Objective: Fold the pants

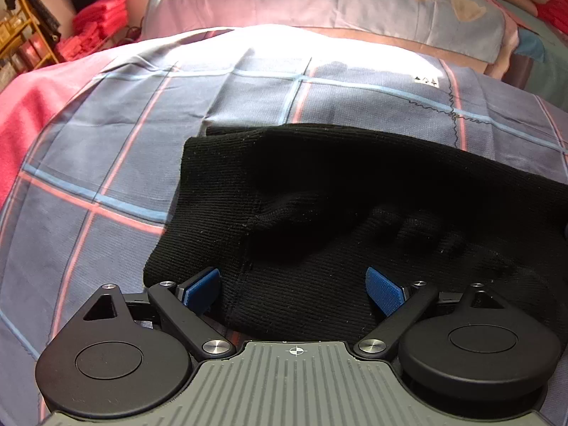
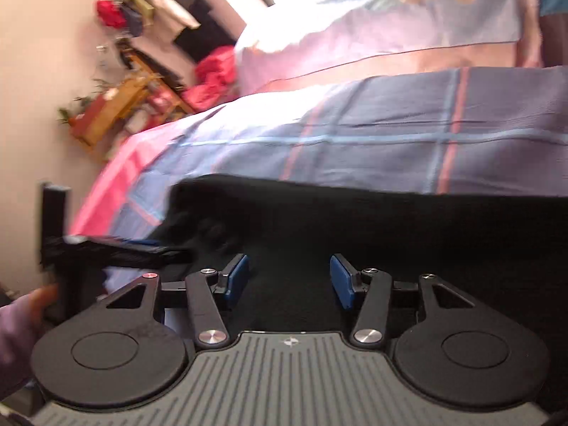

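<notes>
Black knit pants point(image 1: 319, 206) lie folded on a blue plaid bedsheet point(image 1: 117, 149), with their left end near the centre of the left wrist view. My left gripper point(image 1: 294, 287) is open, its blue pads on either side of the pants' near edge, holding nothing. In the blurred right wrist view the same pants point(image 2: 355, 220) spread across the lower middle. My right gripper point(image 2: 289, 280) is open just over the dark cloth, empty. The other gripper's black body point(image 2: 106, 248) shows at the left of that view.
Pillows in pink and pale blue cases point(image 1: 355, 3) lie along the far side of the bed. A pink blanket point(image 1: 25, 113) covers the left edge. A wooden shelf with red clothes point(image 2: 117, 99) stands beyond the bed against the wall.
</notes>
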